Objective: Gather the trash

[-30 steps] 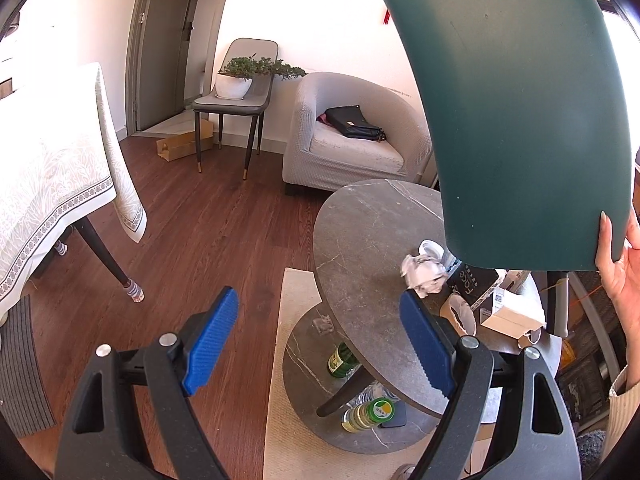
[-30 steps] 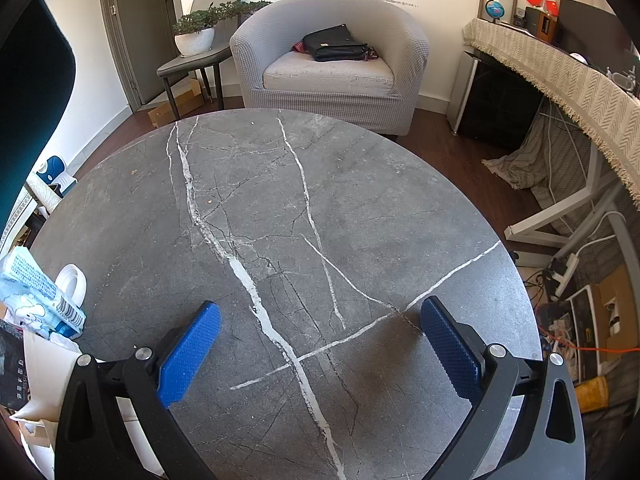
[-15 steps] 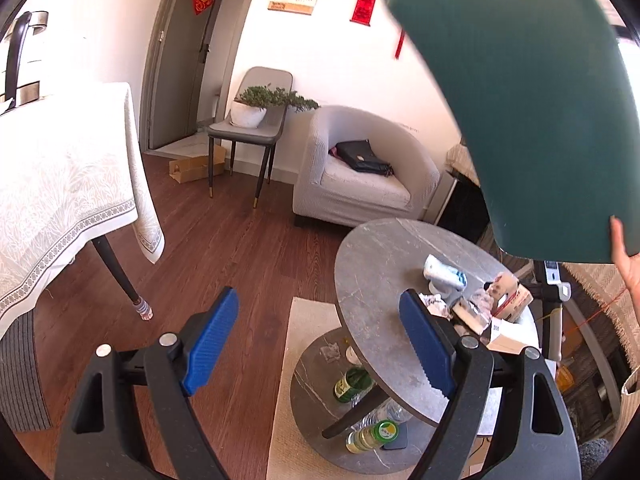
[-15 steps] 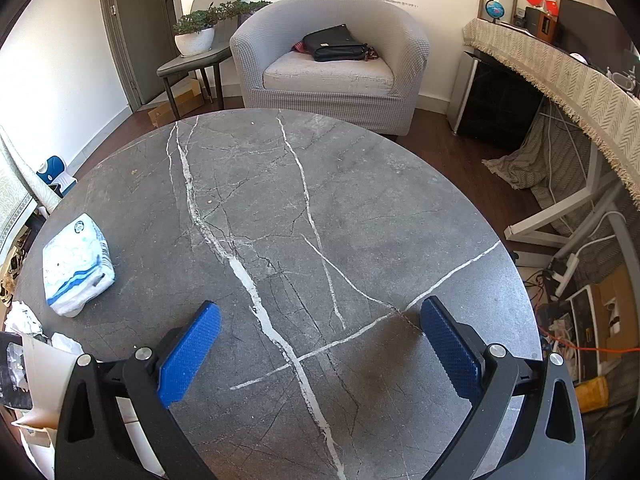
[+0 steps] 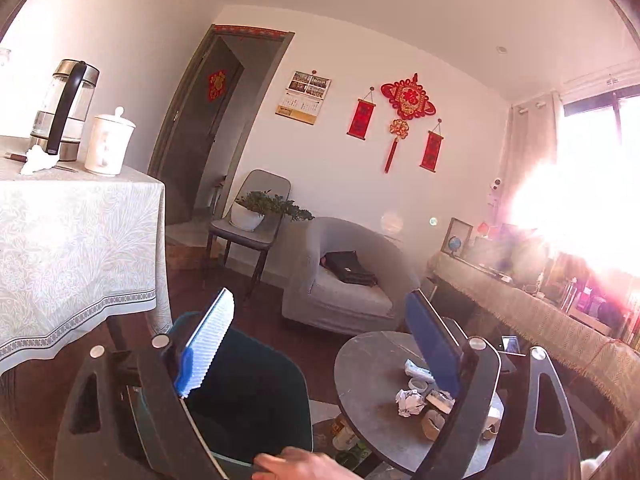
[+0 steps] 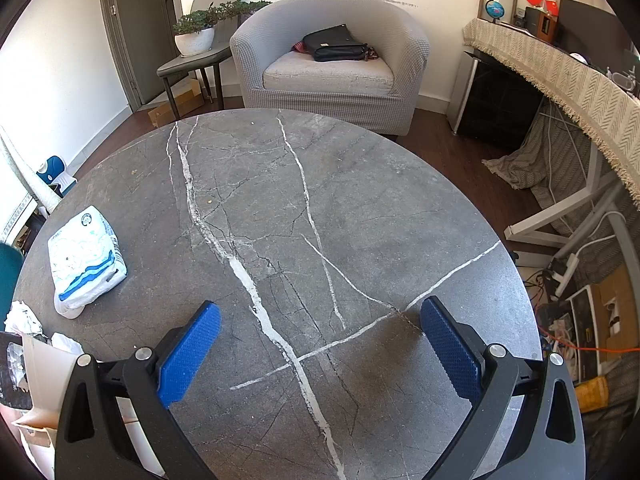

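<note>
Step in hand: we judged that we were only getting ready; no trash was picked up yet, and the bin was being set beside the table.
Left gripper: its jaws were opening, already wide, and nothing was between them; it pointed nearly level, out over the room.
Right gripper: it was wide and empty, tilted down over a bare part of the round table.
Bin: the dark green bin stood low, just beside the table on its left in the left view; a hand was at its near rim.
Trash on the table: a crumpled paper ball lay near the table edge, close to a small dark box and other small things that we could not name.
Tissue pack: a white and blue pack lay flat at the left part of the table in the right view; whether it was trash we could not tell.
Under the table: bottles stood on the lower shelf, partly hidden.
How to do it well: we thought it best to lower the left gripper toward the paper ball, because it was soft and near the bin.
Care: we should close the pads around the middle of the ball, lift it clear of the box, and release only above the bin mouth.
Risk: the glare from the window hid the far right side, so things there were hard to judge.
</note>
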A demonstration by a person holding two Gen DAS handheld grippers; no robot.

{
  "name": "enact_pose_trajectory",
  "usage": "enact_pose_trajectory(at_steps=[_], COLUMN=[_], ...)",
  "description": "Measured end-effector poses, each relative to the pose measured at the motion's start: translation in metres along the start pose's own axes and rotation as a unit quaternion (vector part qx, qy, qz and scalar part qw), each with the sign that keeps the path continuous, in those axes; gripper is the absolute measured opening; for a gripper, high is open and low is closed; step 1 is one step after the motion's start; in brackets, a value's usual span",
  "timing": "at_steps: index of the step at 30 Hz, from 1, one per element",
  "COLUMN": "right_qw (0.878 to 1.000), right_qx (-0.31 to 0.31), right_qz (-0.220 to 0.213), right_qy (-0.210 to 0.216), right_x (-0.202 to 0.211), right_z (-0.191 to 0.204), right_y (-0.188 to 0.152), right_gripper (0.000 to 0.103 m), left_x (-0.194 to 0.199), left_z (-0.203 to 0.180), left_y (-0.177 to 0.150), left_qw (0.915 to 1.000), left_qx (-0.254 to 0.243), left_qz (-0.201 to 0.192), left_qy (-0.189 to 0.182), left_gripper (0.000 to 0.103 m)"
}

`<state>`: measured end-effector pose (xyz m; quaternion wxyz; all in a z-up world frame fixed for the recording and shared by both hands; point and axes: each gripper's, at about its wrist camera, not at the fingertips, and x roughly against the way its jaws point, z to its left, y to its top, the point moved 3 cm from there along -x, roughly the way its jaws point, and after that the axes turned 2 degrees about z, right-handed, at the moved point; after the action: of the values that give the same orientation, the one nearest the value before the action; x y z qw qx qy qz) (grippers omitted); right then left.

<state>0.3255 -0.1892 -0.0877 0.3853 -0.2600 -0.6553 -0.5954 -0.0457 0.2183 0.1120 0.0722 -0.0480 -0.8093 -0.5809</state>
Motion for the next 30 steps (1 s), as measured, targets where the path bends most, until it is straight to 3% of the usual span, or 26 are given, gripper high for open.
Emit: enact_pose_trajectory(at_steps=[4, 7, 14, 23, 30], right_qw=[1.000, 1.000, 1.000, 1.000, 1.000], right_qx=[0.000, 0.000, 0.000, 0.000, 0.000], right_qz=[0.000, 0.000, 0.000, 0.000, 0.000], right_qy=[0.000, 0.000, 0.000, 0.000, 0.000], right_x=[0.000, 0.000, 0.000, 0.000, 0.000], right_z=[0.001, 0.001, 0.000, 0.000, 0.000], right_y=[0.000, 0.000, 0.000, 0.000, 0.000], right_gripper=[0.101, 0.101, 0.101, 0.101, 0.101], left_x=[-0.028, -0.046, -0.072, -0.087, -0.089], left_z=[0.017, 0.033, 0.042, 0.023, 0.013], left_y=[-0.012, -0.022, -0.049, -0.066, -0.066], left_qw=[0.9939, 0.9878, 0.9758, 0.9702, 0.9710], left_qx=[-0.008, 0.011, 0.010, -0.026, -0.019], left_qz=[0.071, 0.122, 0.186, 0.208, 0.209], left_qy=[0.084, 0.096, 0.114, 0.121, 0.114], left_gripper=[0.089, 0.088, 0.088, 0.088, 0.088])
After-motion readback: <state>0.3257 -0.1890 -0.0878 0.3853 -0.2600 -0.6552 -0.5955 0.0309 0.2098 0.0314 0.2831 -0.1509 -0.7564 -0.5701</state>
